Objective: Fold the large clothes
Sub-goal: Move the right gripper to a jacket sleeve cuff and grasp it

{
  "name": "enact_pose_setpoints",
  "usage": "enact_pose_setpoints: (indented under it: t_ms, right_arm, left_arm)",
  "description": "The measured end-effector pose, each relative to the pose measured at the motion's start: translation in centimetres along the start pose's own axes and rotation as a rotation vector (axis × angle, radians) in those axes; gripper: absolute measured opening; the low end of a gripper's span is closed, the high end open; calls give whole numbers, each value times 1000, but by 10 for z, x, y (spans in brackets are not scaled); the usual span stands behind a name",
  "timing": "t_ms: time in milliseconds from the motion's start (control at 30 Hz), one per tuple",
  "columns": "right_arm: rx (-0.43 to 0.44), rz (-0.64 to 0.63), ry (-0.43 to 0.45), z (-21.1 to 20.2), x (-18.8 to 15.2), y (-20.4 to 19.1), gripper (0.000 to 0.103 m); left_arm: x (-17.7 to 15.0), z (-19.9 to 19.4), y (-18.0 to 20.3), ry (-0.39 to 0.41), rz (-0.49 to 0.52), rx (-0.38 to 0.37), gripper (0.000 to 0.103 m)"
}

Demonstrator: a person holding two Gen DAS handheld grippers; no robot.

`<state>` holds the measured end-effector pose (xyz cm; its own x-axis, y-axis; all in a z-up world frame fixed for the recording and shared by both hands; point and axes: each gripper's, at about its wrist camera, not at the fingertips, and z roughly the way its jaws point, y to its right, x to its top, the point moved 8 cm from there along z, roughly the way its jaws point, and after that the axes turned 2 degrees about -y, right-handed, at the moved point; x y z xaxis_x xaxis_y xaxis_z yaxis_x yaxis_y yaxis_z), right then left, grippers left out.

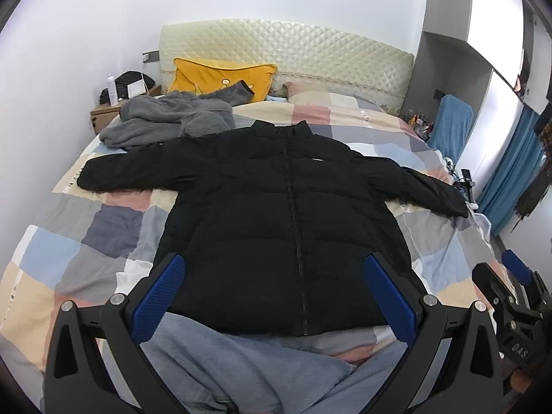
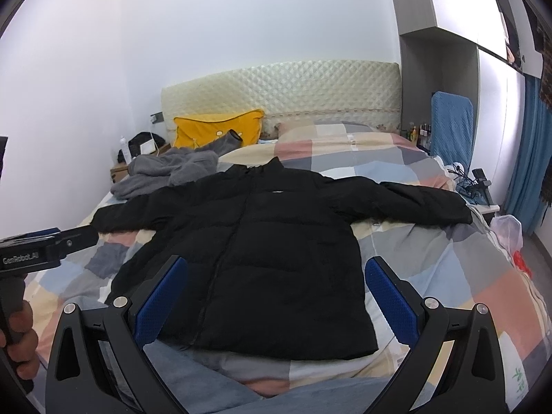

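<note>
A black puffer jacket (image 1: pixel 276 214) (image 2: pixel 262 241) lies flat and zipped on the checked bedspread (image 1: pixel 69 241) (image 2: pixel 448 276), collar toward the headboard, both sleeves spread out sideways. My left gripper (image 1: pixel 274 272) hovers open above the jacket's hem, its blue pads wide apart with nothing between them. My right gripper (image 2: pixel 276 276) is open too, held over the hem's right half. In the left wrist view the right gripper (image 1: pixel 514 276) shows at the far right edge. In the right wrist view the left gripper (image 2: pixel 65 238) shows at the left, held by a hand (image 2: pixel 20 338).
A grey fleece garment (image 1: pixel 165 117) (image 2: pixel 169 169) is heaped at the bed's far left beside a yellow pillow (image 1: pixel 220 76) (image 2: pixel 214 129). A nightstand (image 1: pixel 107 112) stands left, a blue chair (image 2: pixel 452 124) and blue curtains (image 1: pixel 514 179) right. Grey-blue trouser legs (image 1: pixel 224 362) fill the foreground.
</note>
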<state>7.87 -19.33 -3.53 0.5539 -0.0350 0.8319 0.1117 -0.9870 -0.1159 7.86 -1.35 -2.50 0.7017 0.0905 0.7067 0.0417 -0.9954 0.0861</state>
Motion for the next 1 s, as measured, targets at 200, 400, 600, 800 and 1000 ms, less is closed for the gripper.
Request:
enact_pose_setpoints:
  t_ms: [200,400,600,800,1000]
  right_arm:
    - [-51,9,9,4,9,41,103]
    - [-33,107,-16,28,15,127,103]
    - [-168,191,-26,64,21,225,103]
    - [-166,358,-12,122,11,300,103]
    - [-125,613,26,180,-8,370,103]
  left_arm:
    - [20,-10,45,12,1,-55,103]
    - [47,-18,78,-20,-16,-110,103]
    - [74,-41,100,21,-6,-128,103]
    - [83,-47,140,-17,96,-160,103]
    - [100,-23,141,4,85,-116,103]
